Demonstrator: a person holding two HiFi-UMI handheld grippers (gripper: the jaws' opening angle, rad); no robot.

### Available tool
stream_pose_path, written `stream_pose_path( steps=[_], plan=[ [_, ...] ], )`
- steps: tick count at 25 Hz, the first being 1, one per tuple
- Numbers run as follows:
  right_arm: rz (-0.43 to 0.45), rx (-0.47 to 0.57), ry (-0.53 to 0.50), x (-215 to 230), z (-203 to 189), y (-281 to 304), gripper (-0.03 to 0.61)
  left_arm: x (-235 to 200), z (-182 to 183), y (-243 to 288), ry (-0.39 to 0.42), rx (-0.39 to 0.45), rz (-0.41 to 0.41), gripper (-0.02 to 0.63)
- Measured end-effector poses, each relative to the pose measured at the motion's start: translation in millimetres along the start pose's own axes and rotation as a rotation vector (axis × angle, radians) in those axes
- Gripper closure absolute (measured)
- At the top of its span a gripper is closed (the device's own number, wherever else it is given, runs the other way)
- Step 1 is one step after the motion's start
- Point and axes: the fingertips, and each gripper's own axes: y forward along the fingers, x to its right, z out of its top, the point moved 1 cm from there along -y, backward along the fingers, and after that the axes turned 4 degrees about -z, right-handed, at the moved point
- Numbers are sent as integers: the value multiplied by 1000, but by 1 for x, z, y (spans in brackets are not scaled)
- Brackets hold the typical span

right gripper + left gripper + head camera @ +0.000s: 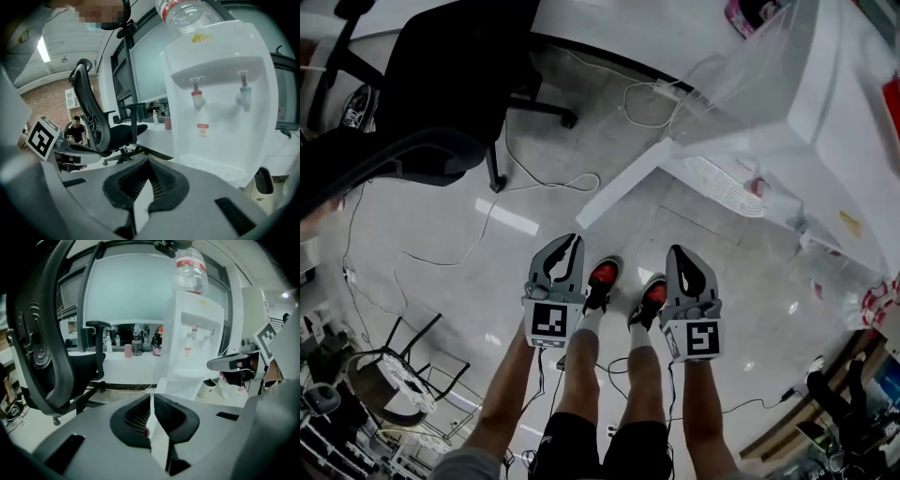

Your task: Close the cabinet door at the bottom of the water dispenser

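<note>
The white water dispenser [825, 112] stands at the upper right of the head view, a clear bottle [187, 14] upside down on top. Its bottom cabinet door [623, 187] swings open to the left over the floor. My left gripper [571, 240] and right gripper [678, 251] hang side by side above my shoes, short of the door, both shut and holding nothing. The left gripper view has the dispenser [194, 348] ahead beyond shut jaws [151, 397]. In the right gripper view, the red and blue taps of the dispenser [220, 103] are close above that gripper [149, 162].
A black office chair [441, 75] stands at the upper left, and cables [544, 183] trail over the pale floor. A wire rack [384, 375] sits at the lower left. A white desk edge [609, 28] runs behind. A small cup [263, 183] stands beside the dispenser's base.
</note>
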Motion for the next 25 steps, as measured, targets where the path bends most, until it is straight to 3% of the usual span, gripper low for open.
stream_pose_path(
  steps=[11, 16, 25],
  plan=[
    [-1, -63, 17, 0, -68, 30, 566, -13, -72, 42, 21, -45, -29, 569],
    [-16, -78, 14, 0, -74, 29, 566, -13, -98, 57, 3, -120, -67, 390],
    [-28, -89, 18, 2, -77, 29, 566, -10, -116, 78, -30, -154, -78, 356]
  ],
)
